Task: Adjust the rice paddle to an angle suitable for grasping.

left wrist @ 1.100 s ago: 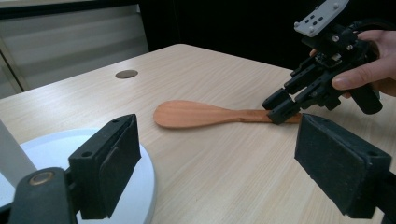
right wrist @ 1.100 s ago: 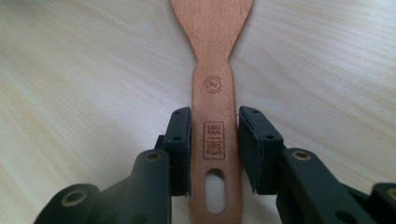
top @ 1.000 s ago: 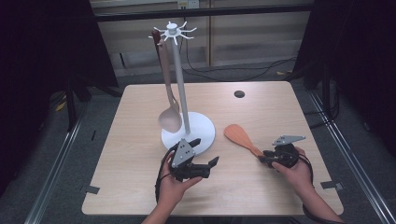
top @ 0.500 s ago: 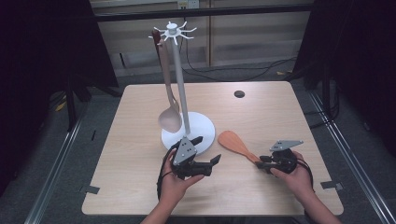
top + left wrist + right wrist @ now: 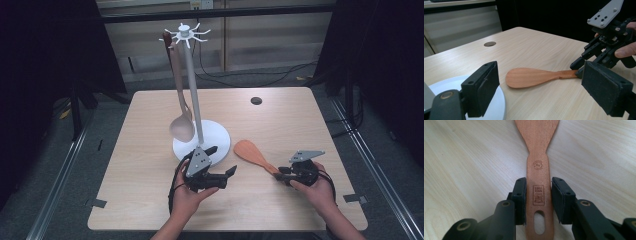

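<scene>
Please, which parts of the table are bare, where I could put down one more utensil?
The light wooden table is bare left of the white round-based rack, and at its far right around the small dark hole. The near middle is crowded: left gripper, flat reddish wooden spatula, right gripper at its handle.

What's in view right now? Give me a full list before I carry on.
Spatula: 1, reddish wood, flat on table, handle between right gripper's pads.
Spoon: 1, pale wood, hanging on rack.
Rack: 1, white, round base, centre-left of table.
Table: 1, light wood, dark round hole near far edge.
Left gripper: 1, black, open, beside rack base.
Right gripper: 1, black, shut on spatula handle.
Hands: 2, each holding a gripper.
</scene>
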Demonstrator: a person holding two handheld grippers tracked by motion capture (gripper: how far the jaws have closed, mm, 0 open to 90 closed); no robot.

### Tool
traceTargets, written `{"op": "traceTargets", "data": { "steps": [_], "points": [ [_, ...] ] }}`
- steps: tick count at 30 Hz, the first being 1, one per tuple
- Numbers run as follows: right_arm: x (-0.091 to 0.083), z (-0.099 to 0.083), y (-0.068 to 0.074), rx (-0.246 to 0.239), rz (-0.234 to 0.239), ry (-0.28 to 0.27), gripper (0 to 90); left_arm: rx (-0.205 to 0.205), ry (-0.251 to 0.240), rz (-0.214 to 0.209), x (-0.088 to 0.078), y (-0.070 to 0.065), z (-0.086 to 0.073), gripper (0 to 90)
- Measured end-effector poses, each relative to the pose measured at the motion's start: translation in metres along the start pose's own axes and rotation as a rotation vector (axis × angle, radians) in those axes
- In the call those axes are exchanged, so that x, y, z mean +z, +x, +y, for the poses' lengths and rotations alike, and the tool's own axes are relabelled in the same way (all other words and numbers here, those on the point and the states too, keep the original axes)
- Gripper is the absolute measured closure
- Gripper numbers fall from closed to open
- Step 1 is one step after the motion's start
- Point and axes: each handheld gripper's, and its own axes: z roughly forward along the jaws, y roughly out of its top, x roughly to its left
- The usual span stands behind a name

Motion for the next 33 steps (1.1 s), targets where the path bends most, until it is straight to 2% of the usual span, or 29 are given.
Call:
{"op": "traceTargets", "data": {
  "steps": [6,9,16,22,27,30,33],
  "points": [
    [-0.001,0.0,-0.003,0.02,-0.013,0.003,66.2,-0.004,-0.002,-0.003,0.0,-0.001,0.0,14.4],
    [-0.001,-0.002,-0.005,0.032,-0.022,-0.015,65.9,0.0,0.001,-0.004,0.0,-0.001,0.0,14.4],
    [-0.004,-0.004,-0.008,0.05,-0.045,-0.012,61.1,-0.004,0.001,-0.005,0.001,-0.001,-0.001,14.4],
    [-0.008,-0.007,-0.016,0.087,-0.113,-0.006,56.4,-0.012,-0.007,-0.005,0.001,-0.002,0.0,14.4],
    [-0.011,-0.008,-0.024,0.118,-0.206,0.004,56.4,0.001,0.003,-0.006,0.001,0.0,0.0,14.4],
    [-0.011,-0.007,-0.027,0.139,-0.255,-0.013,56.3,0.003,0.0,-0.002,0.001,0.0,0.0,14.4],
    [-0.01,-0.002,-0.028,0.118,-0.276,-0.021,58.8,-0.002,-0.003,-0.005,0.001,-0.001,0.0,14.4]
  ]
}}
